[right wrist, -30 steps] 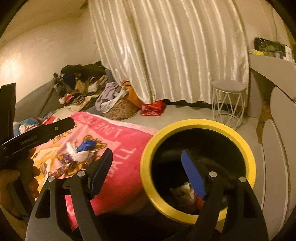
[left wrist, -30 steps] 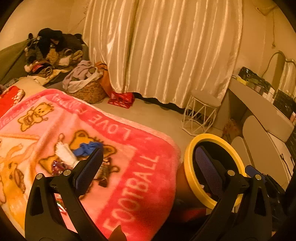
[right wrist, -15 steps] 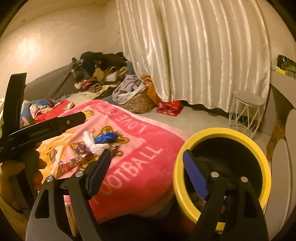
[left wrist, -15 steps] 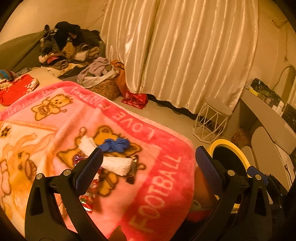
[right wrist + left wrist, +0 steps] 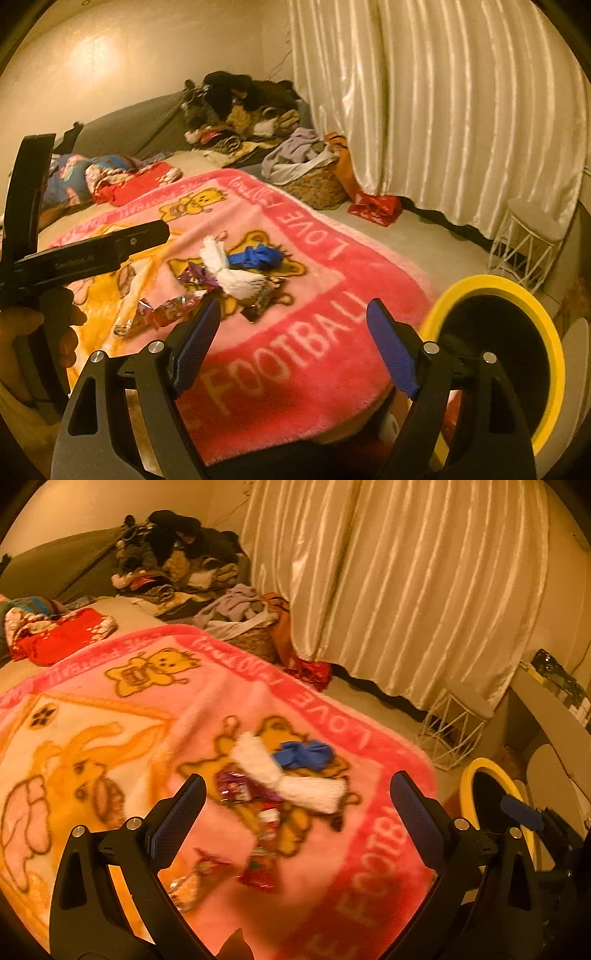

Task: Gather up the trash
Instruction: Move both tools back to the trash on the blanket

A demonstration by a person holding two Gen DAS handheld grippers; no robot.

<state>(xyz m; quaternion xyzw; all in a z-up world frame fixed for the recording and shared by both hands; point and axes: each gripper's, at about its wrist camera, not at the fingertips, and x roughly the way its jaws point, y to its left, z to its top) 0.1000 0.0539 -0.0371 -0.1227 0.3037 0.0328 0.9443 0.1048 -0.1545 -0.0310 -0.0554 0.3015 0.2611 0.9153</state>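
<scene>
Pink blanket (image 5: pixel 155 709); wrappers (image 5: pixel 207 875) blurred; bin (image 5: pixel 554 354) cut off.

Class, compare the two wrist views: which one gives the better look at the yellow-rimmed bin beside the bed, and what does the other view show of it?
The right wrist view: the yellow-rimmed bin shows most of its ring and its dark inside. In the left wrist view only a slice of the rim appears at the right edge, partly hidden behind gripper parts.

I see trash pile (image 5: pixel 280 786) on blanket (image 5: pixel 110 716) near its right edge | bin (image 5: pixel 495 354) right of that edge | basket (image 5: pixel 314 184) beyond far edge | stool (image 5: pixel 524 240) behind bin
</scene>
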